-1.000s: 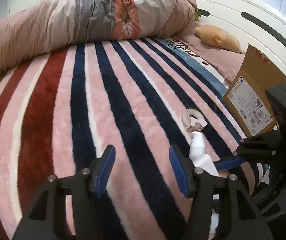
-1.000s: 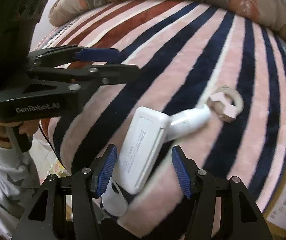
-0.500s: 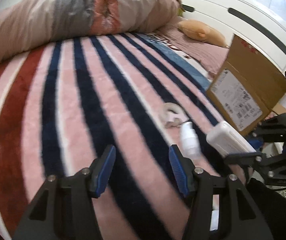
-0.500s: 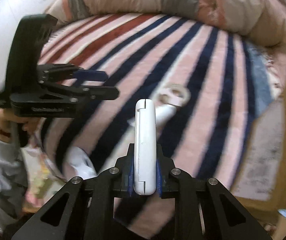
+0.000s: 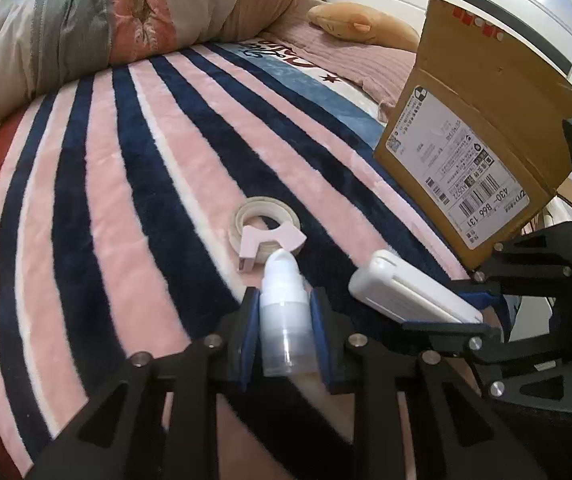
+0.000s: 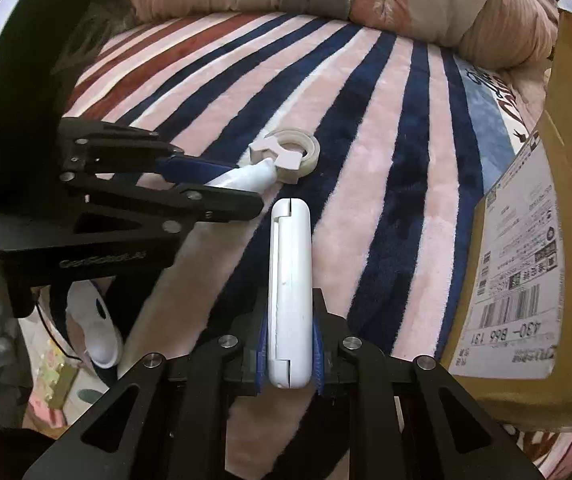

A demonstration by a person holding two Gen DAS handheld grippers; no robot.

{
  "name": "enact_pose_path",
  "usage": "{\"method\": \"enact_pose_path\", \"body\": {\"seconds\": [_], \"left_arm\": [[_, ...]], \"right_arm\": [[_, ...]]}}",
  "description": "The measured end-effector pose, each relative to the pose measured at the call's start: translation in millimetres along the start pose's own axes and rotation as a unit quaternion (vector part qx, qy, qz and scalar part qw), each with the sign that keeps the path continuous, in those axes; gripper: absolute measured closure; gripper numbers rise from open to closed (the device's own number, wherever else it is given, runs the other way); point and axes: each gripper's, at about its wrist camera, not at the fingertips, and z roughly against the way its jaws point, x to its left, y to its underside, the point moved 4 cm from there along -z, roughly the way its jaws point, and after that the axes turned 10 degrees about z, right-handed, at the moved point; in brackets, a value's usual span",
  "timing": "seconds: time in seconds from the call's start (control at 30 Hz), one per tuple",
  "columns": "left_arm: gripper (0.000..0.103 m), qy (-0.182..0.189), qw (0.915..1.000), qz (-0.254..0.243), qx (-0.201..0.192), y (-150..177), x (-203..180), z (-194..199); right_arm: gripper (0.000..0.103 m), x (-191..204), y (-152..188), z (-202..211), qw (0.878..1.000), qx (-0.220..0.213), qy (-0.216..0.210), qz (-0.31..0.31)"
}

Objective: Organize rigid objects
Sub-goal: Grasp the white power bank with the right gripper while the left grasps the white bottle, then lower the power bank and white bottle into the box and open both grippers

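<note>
A white pump bottle (image 5: 281, 276) lies between my left gripper's (image 5: 283, 295) blue pads, which are closing and press on both its sides; the right wrist view shows the bottle (image 6: 247, 178) and that gripper (image 6: 221, 188) low over the striped blanket. My right gripper (image 6: 290, 300) is shut on a flat white case (image 6: 290, 248), held edge-up above the blanket; the left wrist view shows the case (image 5: 406, 292) to the right of the bottle. A tape roll in a pale pink dispenser (image 5: 263, 222) rests on the blanket just beyond the bottle's cap.
An open cardboard box (image 5: 466, 160) with a shipping label stands at the right on the bed. A rolled duvet (image 5: 125, 20) and a plush toy (image 5: 358, 26) lie at the far side by the white headboard. Below the bed's edge, a white shoe (image 6: 93, 332) sits on the floor.
My left gripper moved right to the bottle and closed on it. My right gripper closed on the white case, lifted it off the blanket and carried it toward the box.
</note>
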Motion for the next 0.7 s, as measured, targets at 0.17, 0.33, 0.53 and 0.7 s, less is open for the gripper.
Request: {"method": "enact_pose_path", "body": {"seconds": [0.17,0.33,0.53,0.7], "left_arm": [[0.081,-0.009,0.9998,0.004,-0.019,4.5,5.6,26.3],[0.081,-0.031,0.9972,0.003,-0.067,-1.6,1.8,82.6],[0.081,-0.037,0.9916,-0.027,-0.121,-23.6,-33.1,149.7],[0.081,-0.015,0.986,-0.066,-0.152,-48.6,-90.3,179.1]], "right_arm": [[0.09,3.0,-4.3,5.5,0.999,-0.027,0.008,0.015],[0.09,22.6,-14.1,45.5,0.996,-0.08,-0.012,0.034],[0.09,26.8,-26.3,115.0,0.986,-0.159,-0.02,0.042],[0.09,6.4,-18.6,169.6,0.977,-0.212,0.008,0.025]]}}
